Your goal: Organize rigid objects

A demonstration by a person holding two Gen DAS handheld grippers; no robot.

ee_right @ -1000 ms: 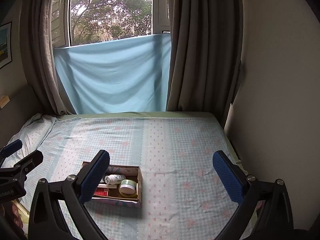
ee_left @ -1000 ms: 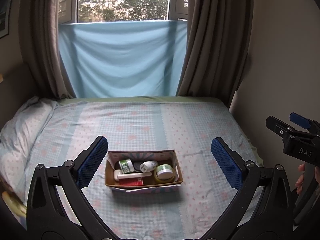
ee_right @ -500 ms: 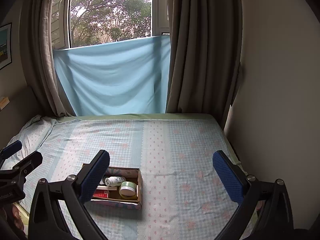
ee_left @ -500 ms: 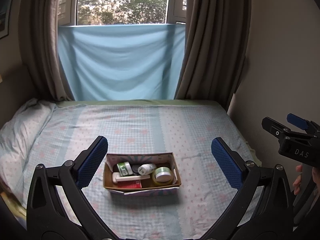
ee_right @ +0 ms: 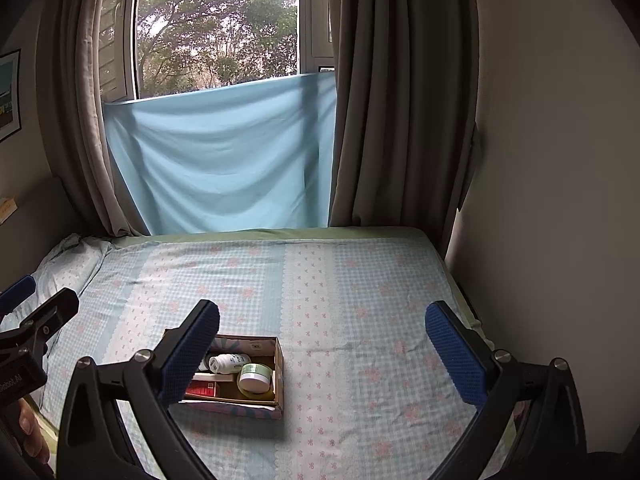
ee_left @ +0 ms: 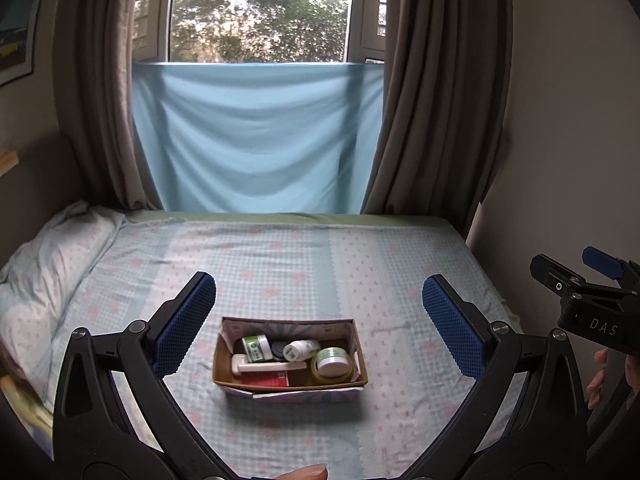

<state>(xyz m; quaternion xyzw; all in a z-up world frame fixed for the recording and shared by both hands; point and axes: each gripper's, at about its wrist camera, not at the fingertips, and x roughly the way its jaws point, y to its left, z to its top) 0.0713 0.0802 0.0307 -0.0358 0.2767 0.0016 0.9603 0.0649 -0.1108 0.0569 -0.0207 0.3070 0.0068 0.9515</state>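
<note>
A small cardboard box point(ee_left: 358, 354) sits on the bed, holding a green-lidded jar point(ee_left: 256, 347), a white bottle point(ee_left: 301, 350), a round green-and-white tin point(ee_left: 333, 361), a white tube point(ee_left: 268, 366) and a red packet point(ee_left: 265, 380). The box also shows in the right wrist view point(ee_right: 279, 364), partly hidden by a finger. My left gripper point(ee_left: 319, 334) is open and empty, held back from the box. My right gripper point(ee_right: 323, 354) is open and empty, to the right of the box.
The bed point(ee_left: 304, 256) has a blue checked sheet and a pillow point(ee_left: 48, 256) at the left. A wall point(ee_right: 560, 200) runs along the right side. Curtains point(ee_left: 432, 100) and a blue cloth point(ee_left: 256, 140) hang at the far end.
Both grippers have tilted up and drawn back slightly; the box sits lower in both views. Nothing was taken hold of or let go.
</note>
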